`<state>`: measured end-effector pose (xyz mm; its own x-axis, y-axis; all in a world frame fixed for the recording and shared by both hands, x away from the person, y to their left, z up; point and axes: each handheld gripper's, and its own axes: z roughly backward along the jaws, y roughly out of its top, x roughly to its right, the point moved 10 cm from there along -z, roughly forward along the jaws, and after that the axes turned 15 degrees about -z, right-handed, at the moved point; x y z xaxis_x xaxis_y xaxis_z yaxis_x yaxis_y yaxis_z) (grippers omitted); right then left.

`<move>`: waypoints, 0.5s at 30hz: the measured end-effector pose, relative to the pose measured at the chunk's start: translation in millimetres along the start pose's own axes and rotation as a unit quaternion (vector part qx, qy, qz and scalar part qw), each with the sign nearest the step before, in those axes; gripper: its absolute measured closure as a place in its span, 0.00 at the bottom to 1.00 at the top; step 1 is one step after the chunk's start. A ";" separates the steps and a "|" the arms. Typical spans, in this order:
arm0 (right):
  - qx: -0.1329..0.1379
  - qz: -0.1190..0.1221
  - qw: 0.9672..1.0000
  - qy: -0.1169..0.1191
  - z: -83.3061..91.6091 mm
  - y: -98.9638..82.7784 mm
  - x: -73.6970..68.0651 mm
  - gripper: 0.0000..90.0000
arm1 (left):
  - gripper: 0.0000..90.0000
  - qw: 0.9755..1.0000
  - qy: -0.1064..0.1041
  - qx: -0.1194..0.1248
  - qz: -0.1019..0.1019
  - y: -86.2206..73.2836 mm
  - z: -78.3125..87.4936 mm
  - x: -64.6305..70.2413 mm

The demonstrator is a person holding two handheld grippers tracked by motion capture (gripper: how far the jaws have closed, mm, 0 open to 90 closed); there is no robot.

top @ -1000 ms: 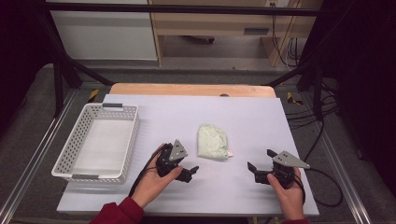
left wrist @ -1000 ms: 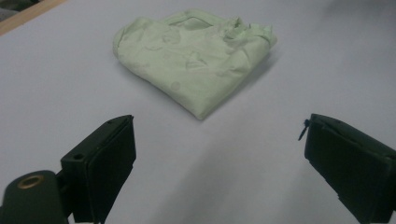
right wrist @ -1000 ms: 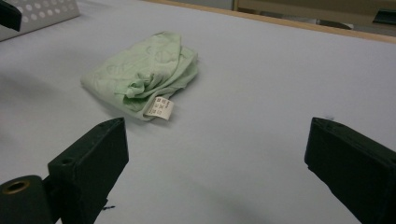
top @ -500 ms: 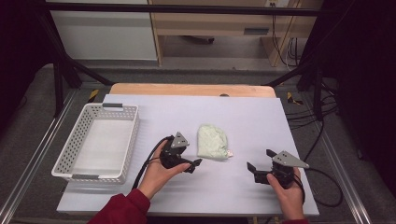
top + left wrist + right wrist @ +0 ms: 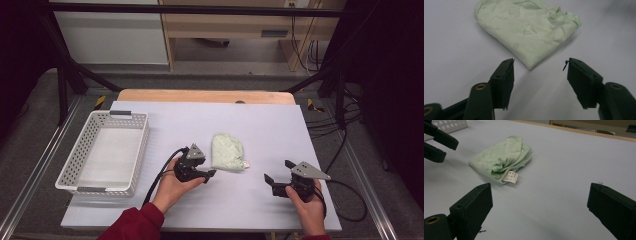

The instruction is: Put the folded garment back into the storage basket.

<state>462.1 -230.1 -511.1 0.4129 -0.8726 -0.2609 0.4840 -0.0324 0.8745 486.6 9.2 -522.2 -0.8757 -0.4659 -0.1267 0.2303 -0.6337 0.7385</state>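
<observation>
We see the folded pale green cloth (image 5: 227,152) lying mid-desk (image 5: 260,125), its near corner just ahead of our left tongs (image 5: 208,174), whose jaws have just been closing yet grip nothing. Our right tongs (image 5: 270,182) gape empty, well apart. The cloth's white tag (image 5: 510,177) carries unreadable print.

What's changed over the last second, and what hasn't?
The left gripper moved across the table toward the green cloth, and its jaws have just been closing partway. In the left gripper view they stand just short of the cloth's corner, with nothing between them. The right gripper stayed put with its jaws wide open; the cloth and the white basket lie where they were.
</observation>
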 end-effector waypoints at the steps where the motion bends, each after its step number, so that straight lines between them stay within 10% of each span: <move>1: 0.000 0.000 1.000 0.000 -0.1 0.0 -0.1 0.07 | 0.51 1.000 -0.001 -0.001 0.001 -0.6 -0.8 0.6; 15: -0.005 0.008 1.000 0.005 -1.3 -1.0 -2.4 0.07 | 0.70 1.000 0.002 -0.002 0.011 -0.5 -17.9 0.3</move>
<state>461.6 -227.4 -511.9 0.4286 -0.8677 -0.2517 0.4851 -0.0140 0.8744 493.8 -1.7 -534.4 -0.8688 -0.4818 -0.1139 0.2504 -0.6261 0.7384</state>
